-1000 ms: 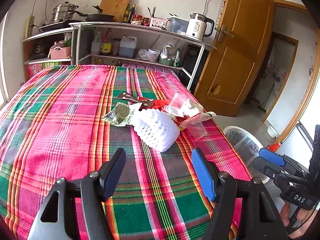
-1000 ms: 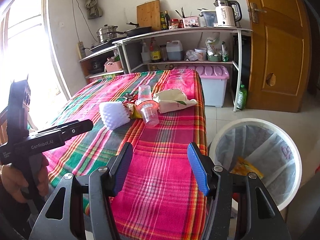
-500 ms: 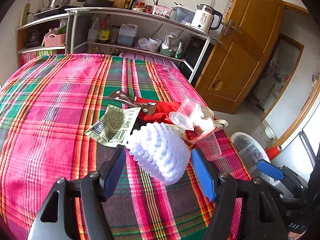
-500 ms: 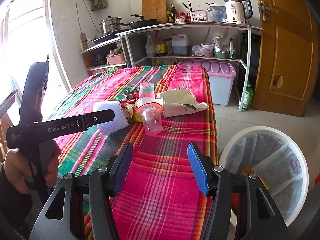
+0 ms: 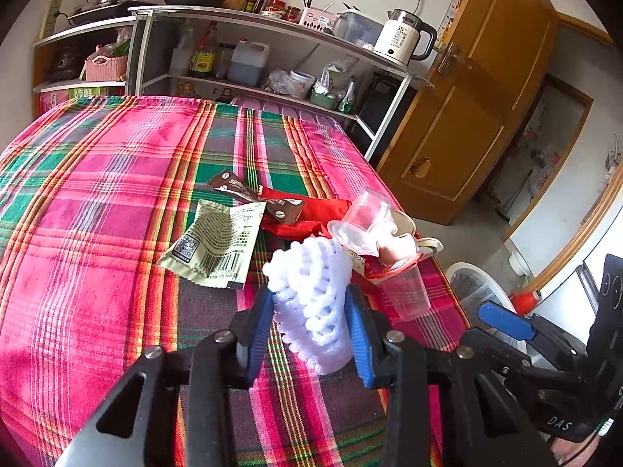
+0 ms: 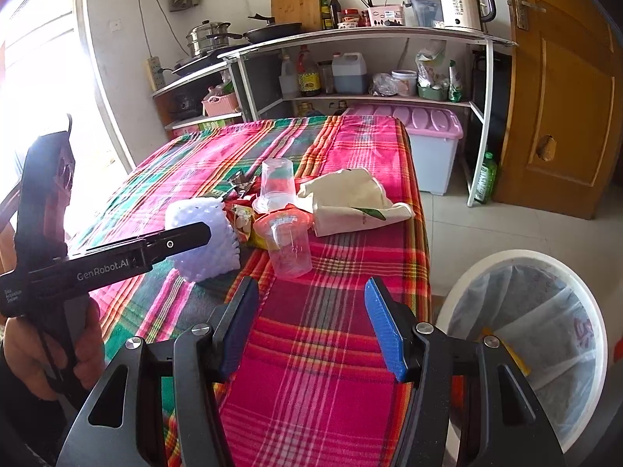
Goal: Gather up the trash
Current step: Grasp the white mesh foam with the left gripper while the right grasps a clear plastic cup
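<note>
My left gripper (image 5: 309, 329) has bare cloth (image 5: 97, 202) from 9 to 12 o'clock. At 11 lies a wrapper (image 5: 216, 245); cups (image 5: 389, 257) crowd 1 to 2. My right gripper (image 6: 309, 330) has open cloth straight to 12 until the near cup (image 6: 290, 247). The bin (image 6: 545, 311) stands open at 3.

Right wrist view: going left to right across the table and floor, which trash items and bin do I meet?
White foam fruit net → clear plastic cup with red rim, lying on its side → crumpled cream paper bag → white round trash bin with clear liner, on the floor.
</note>
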Demonstrator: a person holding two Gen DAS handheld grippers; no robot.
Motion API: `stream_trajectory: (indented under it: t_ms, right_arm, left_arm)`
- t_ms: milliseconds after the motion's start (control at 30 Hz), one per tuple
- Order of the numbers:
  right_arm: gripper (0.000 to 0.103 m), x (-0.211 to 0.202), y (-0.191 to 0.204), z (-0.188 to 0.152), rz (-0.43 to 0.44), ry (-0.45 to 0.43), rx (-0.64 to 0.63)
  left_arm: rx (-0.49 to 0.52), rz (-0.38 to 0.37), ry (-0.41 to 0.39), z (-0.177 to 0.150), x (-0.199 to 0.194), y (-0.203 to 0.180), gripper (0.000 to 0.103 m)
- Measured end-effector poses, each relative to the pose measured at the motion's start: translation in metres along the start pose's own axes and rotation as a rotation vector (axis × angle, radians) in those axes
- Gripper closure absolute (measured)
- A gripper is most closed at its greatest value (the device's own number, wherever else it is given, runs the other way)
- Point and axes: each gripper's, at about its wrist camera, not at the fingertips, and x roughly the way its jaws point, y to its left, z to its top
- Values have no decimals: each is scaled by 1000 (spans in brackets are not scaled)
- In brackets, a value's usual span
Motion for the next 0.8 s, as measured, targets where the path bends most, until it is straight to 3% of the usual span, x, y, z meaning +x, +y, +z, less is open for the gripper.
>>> stream_trajectory:
  t_ms: [300,533,633,800]
  right_arm:
    - [46,27,12,19,7,47,-47]
    - [59,53,16,26,-6,100,-77]
    - [70,59,17,25,-1,119,-74]
    - [71,51,15,23,12,101,-52]
  left_arm:
    - [7,-30,-29,-9,-20,4,75]
    - [-12,-31,-33,-12,-28,16,75]
    - [-13,-33,-33,-13,-29,18,75]
    - [-4,-38,-37,-14,-32,18,75]
